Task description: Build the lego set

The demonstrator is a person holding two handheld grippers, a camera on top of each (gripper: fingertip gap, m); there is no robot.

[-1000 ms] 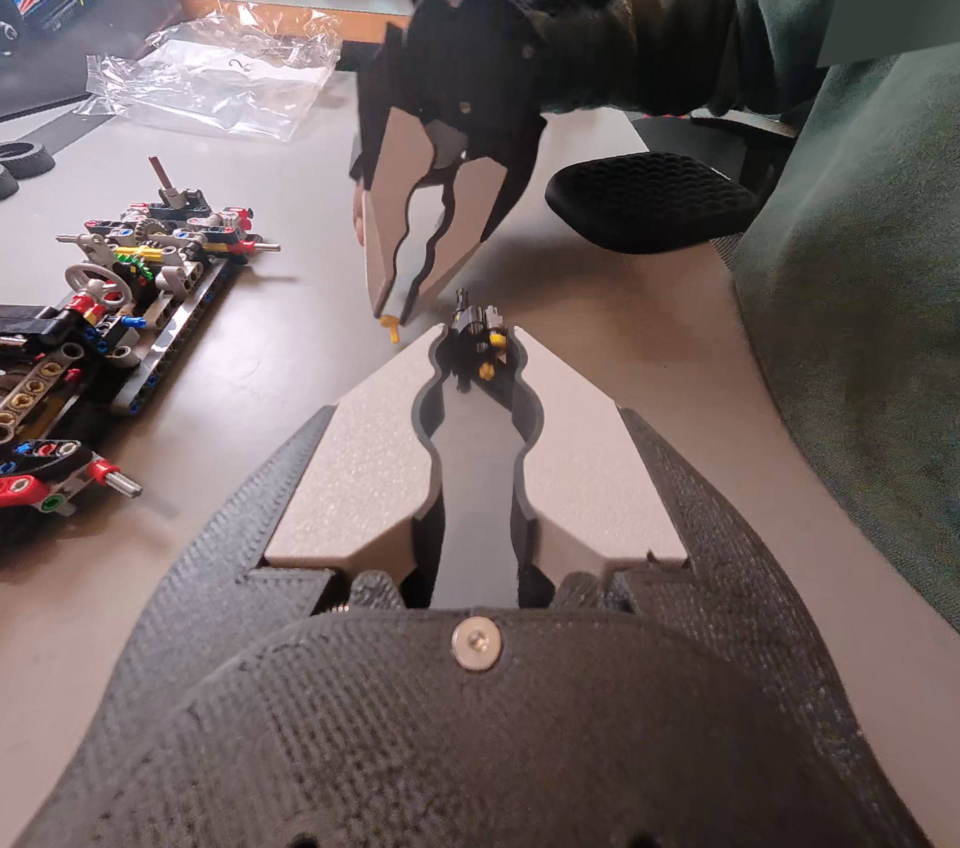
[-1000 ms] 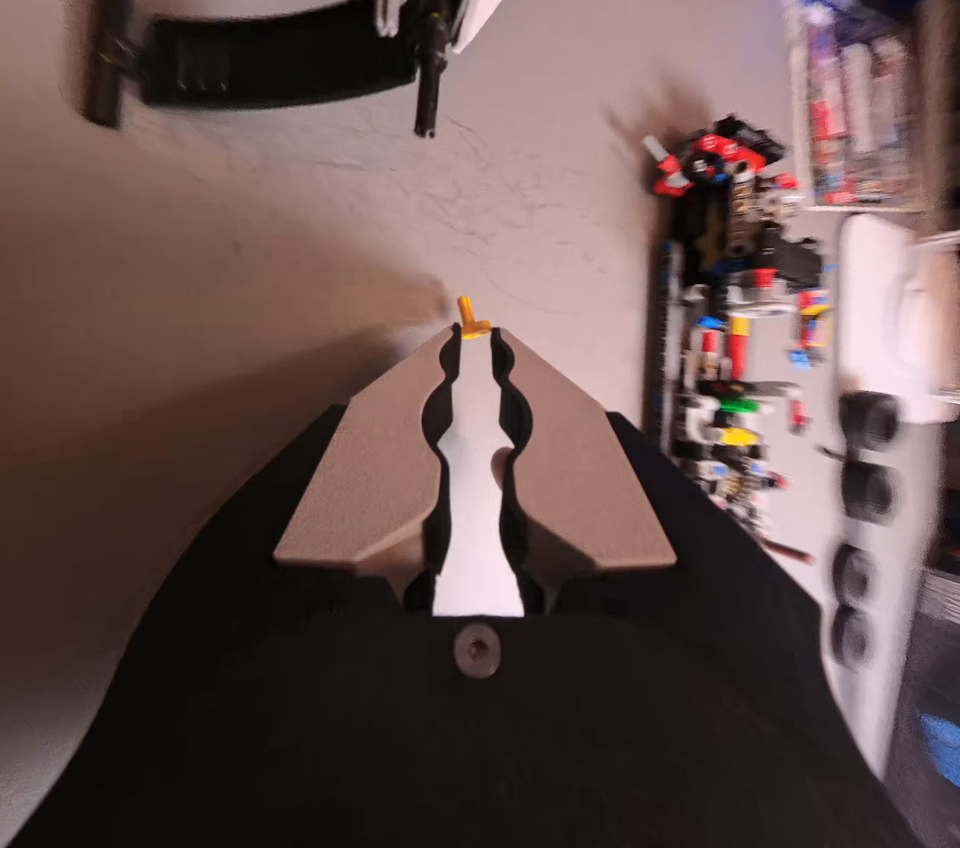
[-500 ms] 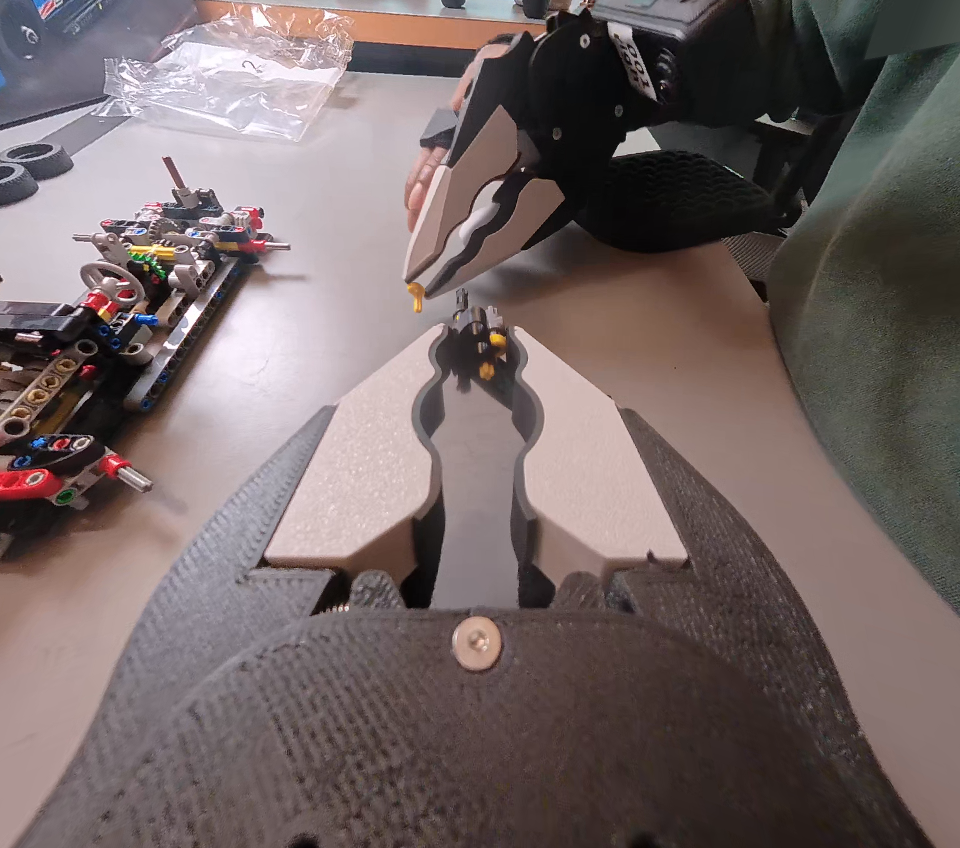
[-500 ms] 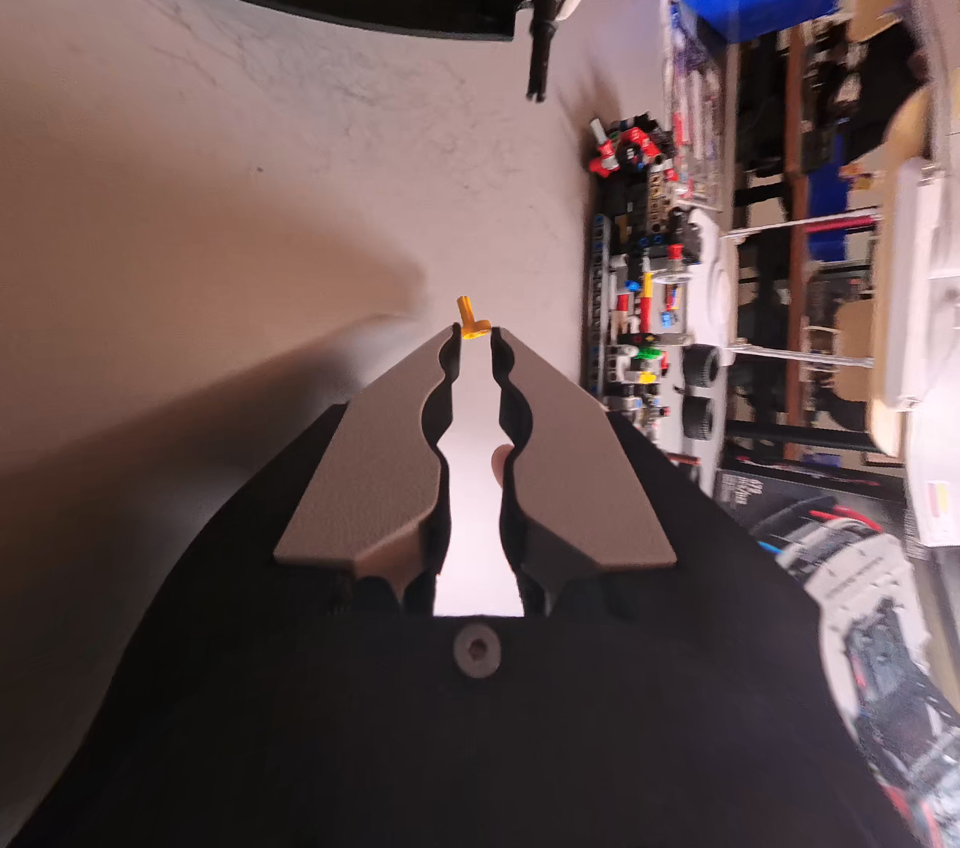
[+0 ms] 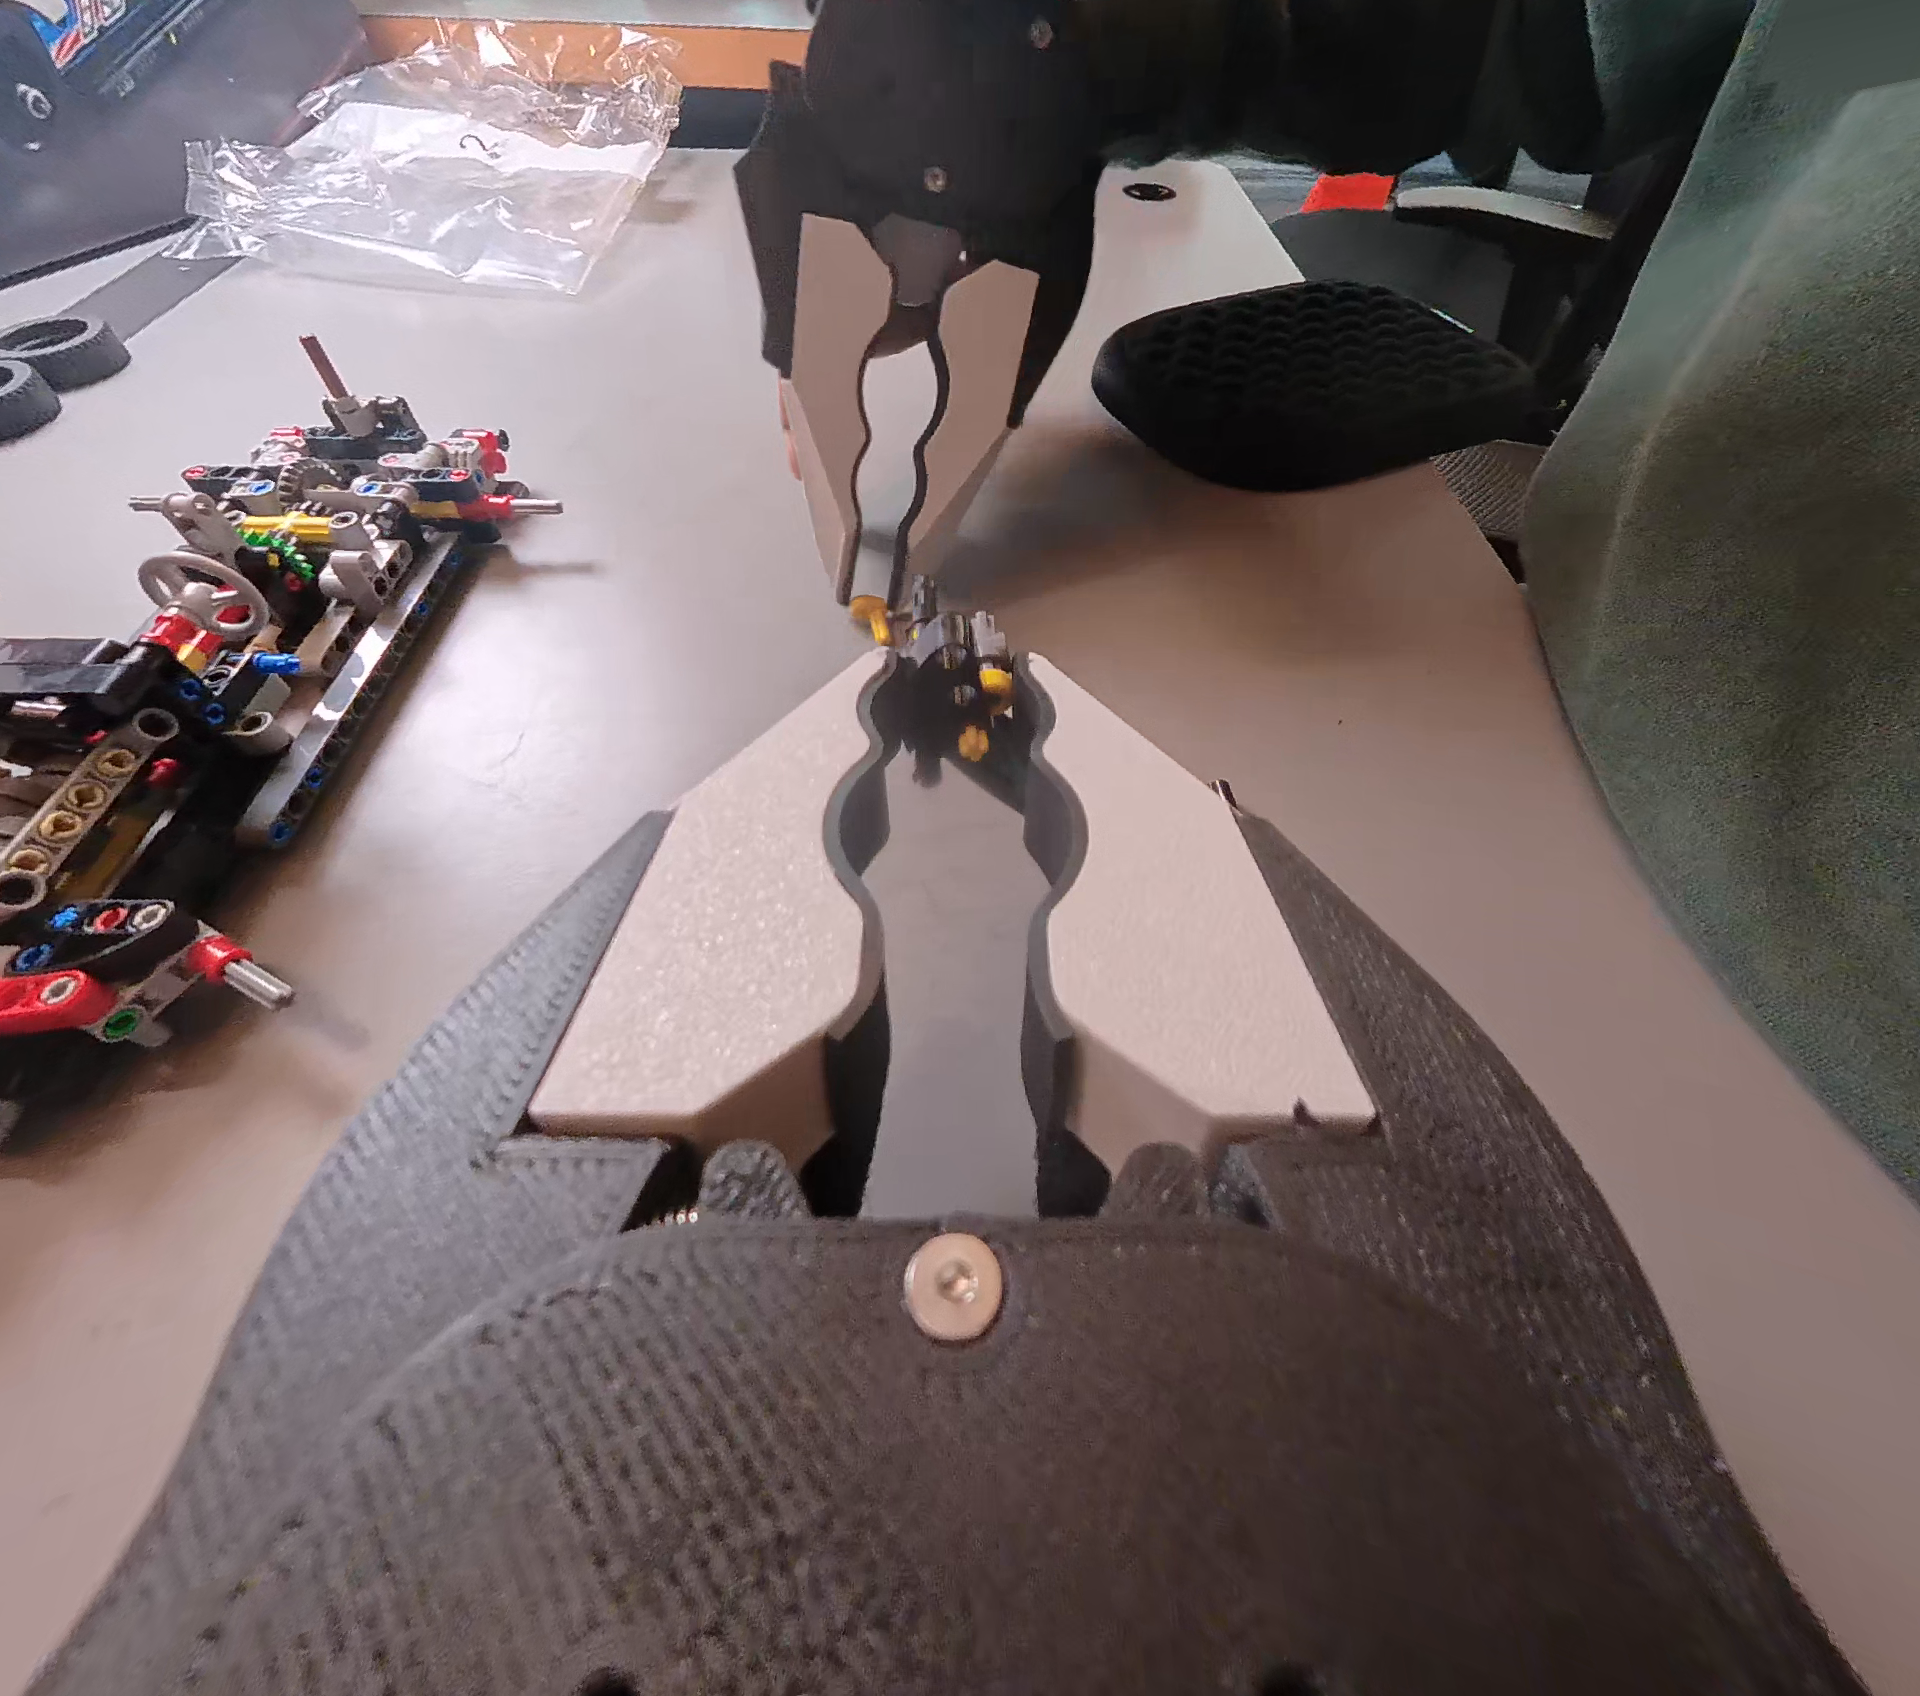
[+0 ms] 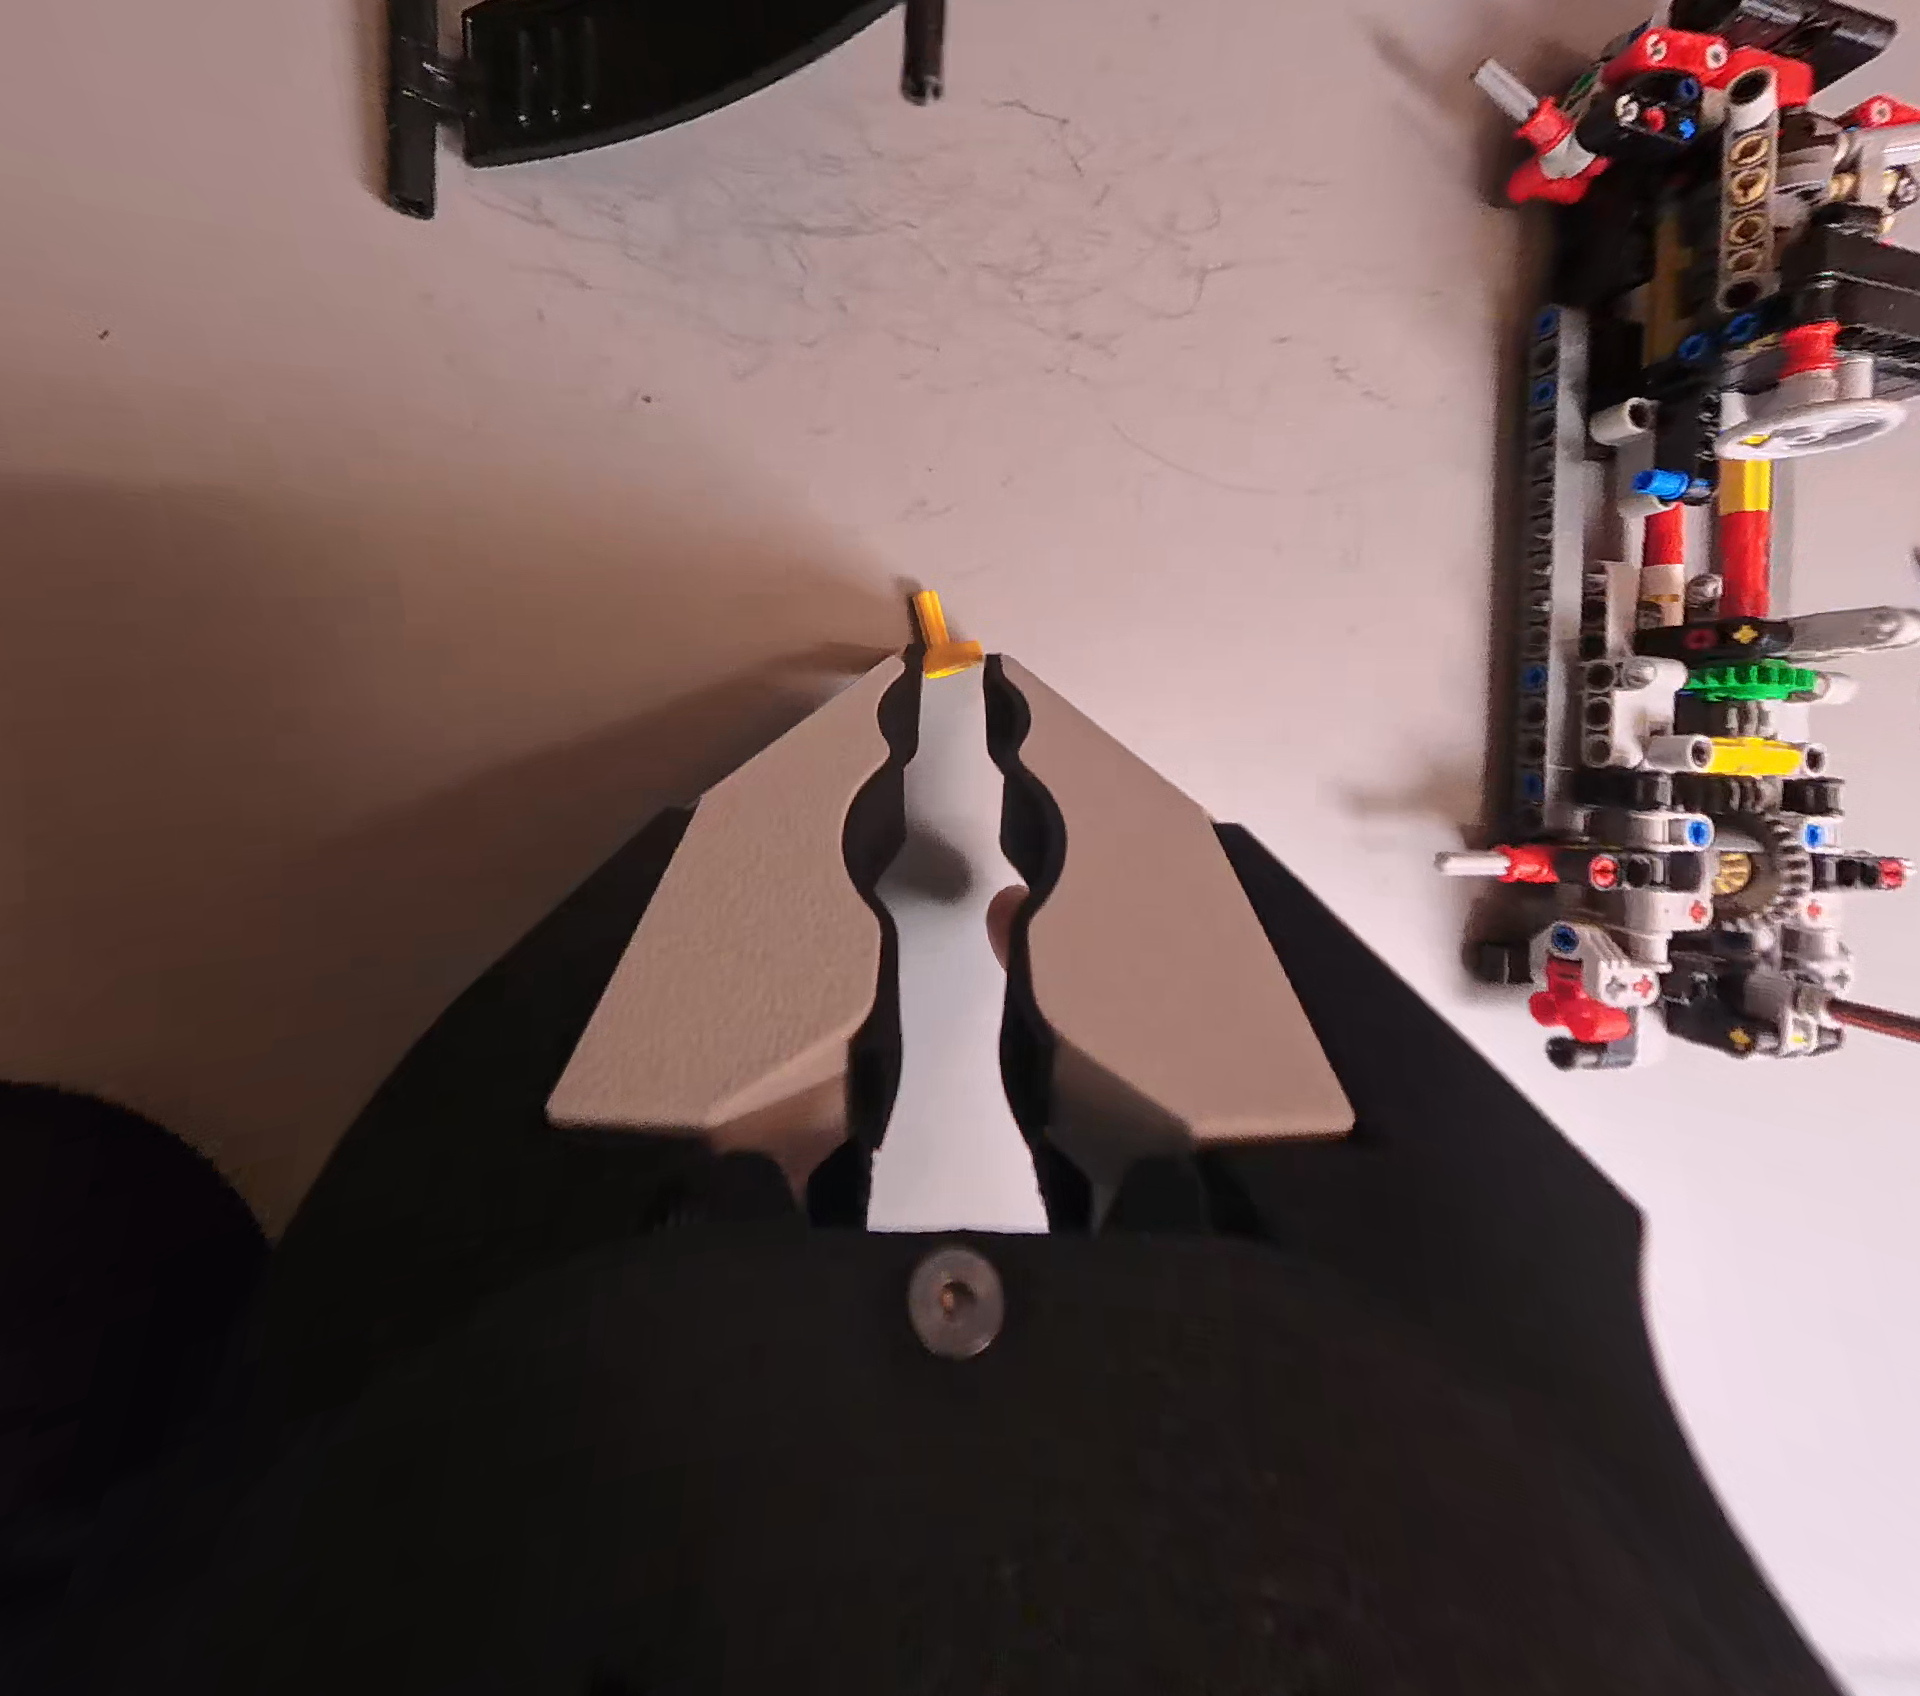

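At 9 o'clock lies the chassis (image 5: 239, 690). We judge the sub-assembly (image 5: 951, 670), clamped in the left gripper (image 5: 954, 690), light and rigid. At 12 o'clock, the right gripper (image 5: 871, 597) pinches 1 yellow pin (image 6: 940, 644), tiny and slippery. Only the right view shows the black curved panel (image 6: 644, 57).

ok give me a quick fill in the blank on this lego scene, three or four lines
1. The right tool is shut on a small ____ pin.
2. The left tool grips a small, mostly ____ sub-assembly with yellow bits.
3. In the left wrist view, the partly built chassis lies on the table to the ____ of that tool.
4. Behind the chassis lies an empty clear plastic ____.

Missing words: yellow; black; left; bag
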